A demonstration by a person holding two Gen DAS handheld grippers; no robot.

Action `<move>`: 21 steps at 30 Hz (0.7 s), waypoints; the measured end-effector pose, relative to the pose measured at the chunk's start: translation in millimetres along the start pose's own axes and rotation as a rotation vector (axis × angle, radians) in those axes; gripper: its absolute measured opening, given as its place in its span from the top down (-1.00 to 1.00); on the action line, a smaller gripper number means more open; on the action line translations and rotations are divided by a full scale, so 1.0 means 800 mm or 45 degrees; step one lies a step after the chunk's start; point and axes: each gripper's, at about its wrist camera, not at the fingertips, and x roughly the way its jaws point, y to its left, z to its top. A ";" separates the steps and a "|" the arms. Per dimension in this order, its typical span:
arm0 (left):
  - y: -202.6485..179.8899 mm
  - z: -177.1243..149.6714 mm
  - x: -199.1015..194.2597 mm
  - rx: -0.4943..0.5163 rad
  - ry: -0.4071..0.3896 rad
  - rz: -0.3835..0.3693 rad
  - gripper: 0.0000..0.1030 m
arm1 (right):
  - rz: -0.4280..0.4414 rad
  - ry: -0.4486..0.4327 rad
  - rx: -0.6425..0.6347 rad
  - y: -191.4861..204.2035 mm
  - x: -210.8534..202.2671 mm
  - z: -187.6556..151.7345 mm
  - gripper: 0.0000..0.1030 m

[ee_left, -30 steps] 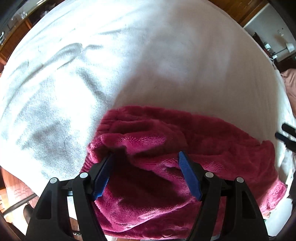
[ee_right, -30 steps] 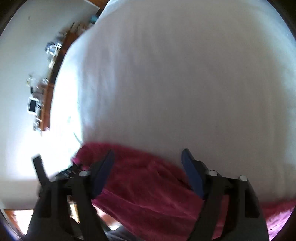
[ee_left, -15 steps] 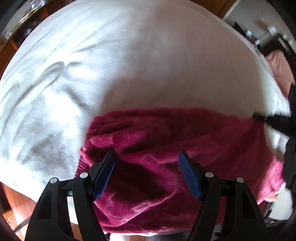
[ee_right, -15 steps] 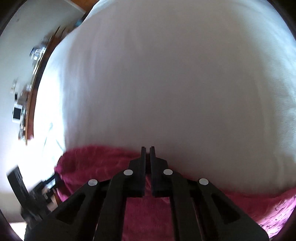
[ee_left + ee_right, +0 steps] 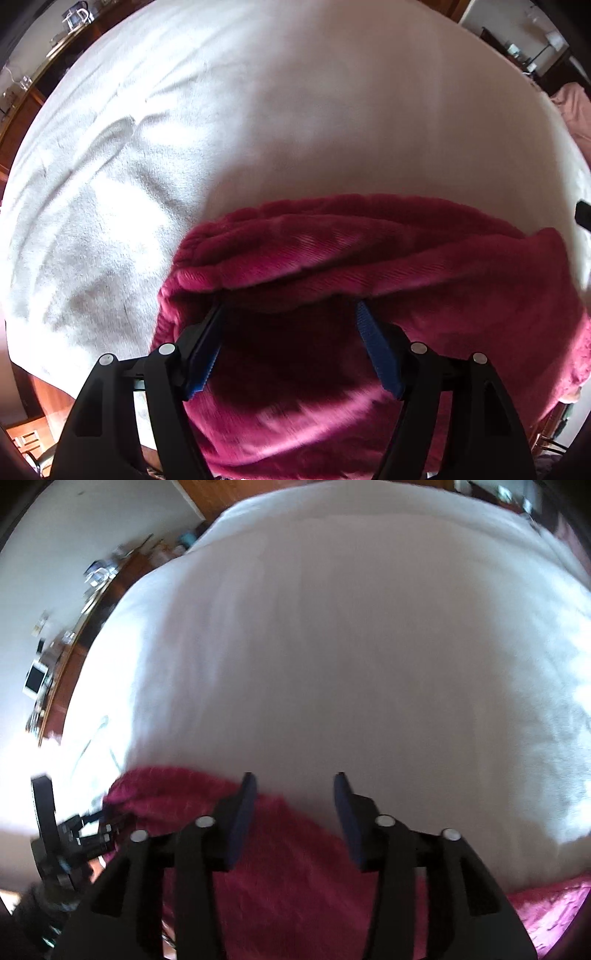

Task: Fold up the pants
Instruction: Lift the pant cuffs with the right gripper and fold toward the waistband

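**Ana:** Left gripper point(image 5: 290, 314) first. How does it stand over the pants?

**Ben:** It points steeply down with its jaws spread wide. A raised fold of the magenta fleece pants point(image 5: 369, 266) crosses just past the blue pads point(image 5: 376, 354), and more fleece lies beneath them. I see no pad pressing on the cloth, so I judge nothing is held.

**Ana:** And the right gripper point(image 5: 293, 786)?

**Ben:** Its jaws are opening, about halfway apart. Between the tips is mostly bare white bedspread point(image 5: 332, 646); the pants' edge point(image 5: 295, 867) runs under the left finger and the body of the tool. Nothing is gripped there either.

**Ana:** Which way do the pants run?

**Ben:** In the left wrist view the bundle's long axis lies crosswise to that gripper, from the bunched end nearest the bedspread's rumpled side across to the right. The bundle sits at the bedspread's near edge, with open bedspread point(image 5: 258, 129) beyond it.

**Ana:** Which hand is nearer?

**Ben:** The left one sits squarely over the thick of the cloth. The right one hangs at the far edge of it. For a further fold, I'd judge the left better placed.
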 end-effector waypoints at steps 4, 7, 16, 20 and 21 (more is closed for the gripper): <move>-0.042 -0.021 -0.020 0.044 -0.012 -0.029 -0.40 | 0.029 0.087 -0.004 -0.005 -0.006 -0.059 0.09; -0.074 -0.040 -0.011 0.093 0.019 -0.035 -0.40 | 0.030 0.170 0.072 -0.022 0.009 -0.095 0.09; -0.163 -0.070 0.012 0.193 0.073 0.136 -0.42 | 0.047 0.121 0.219 -0.098 -0.022 -0.146 0.10; -0.216 -0.071 -0.025 0.222 0.015 0.132 -0.42 | 0.027 0.036 0.324 -0.158 -0.068 -0.171 0.09; -0.240 -0.072 -0.034 0.239 -0.001 0.120 -0.42 | 0.015 0.020 0.358 -0.179 -0.081 -0.180 0.09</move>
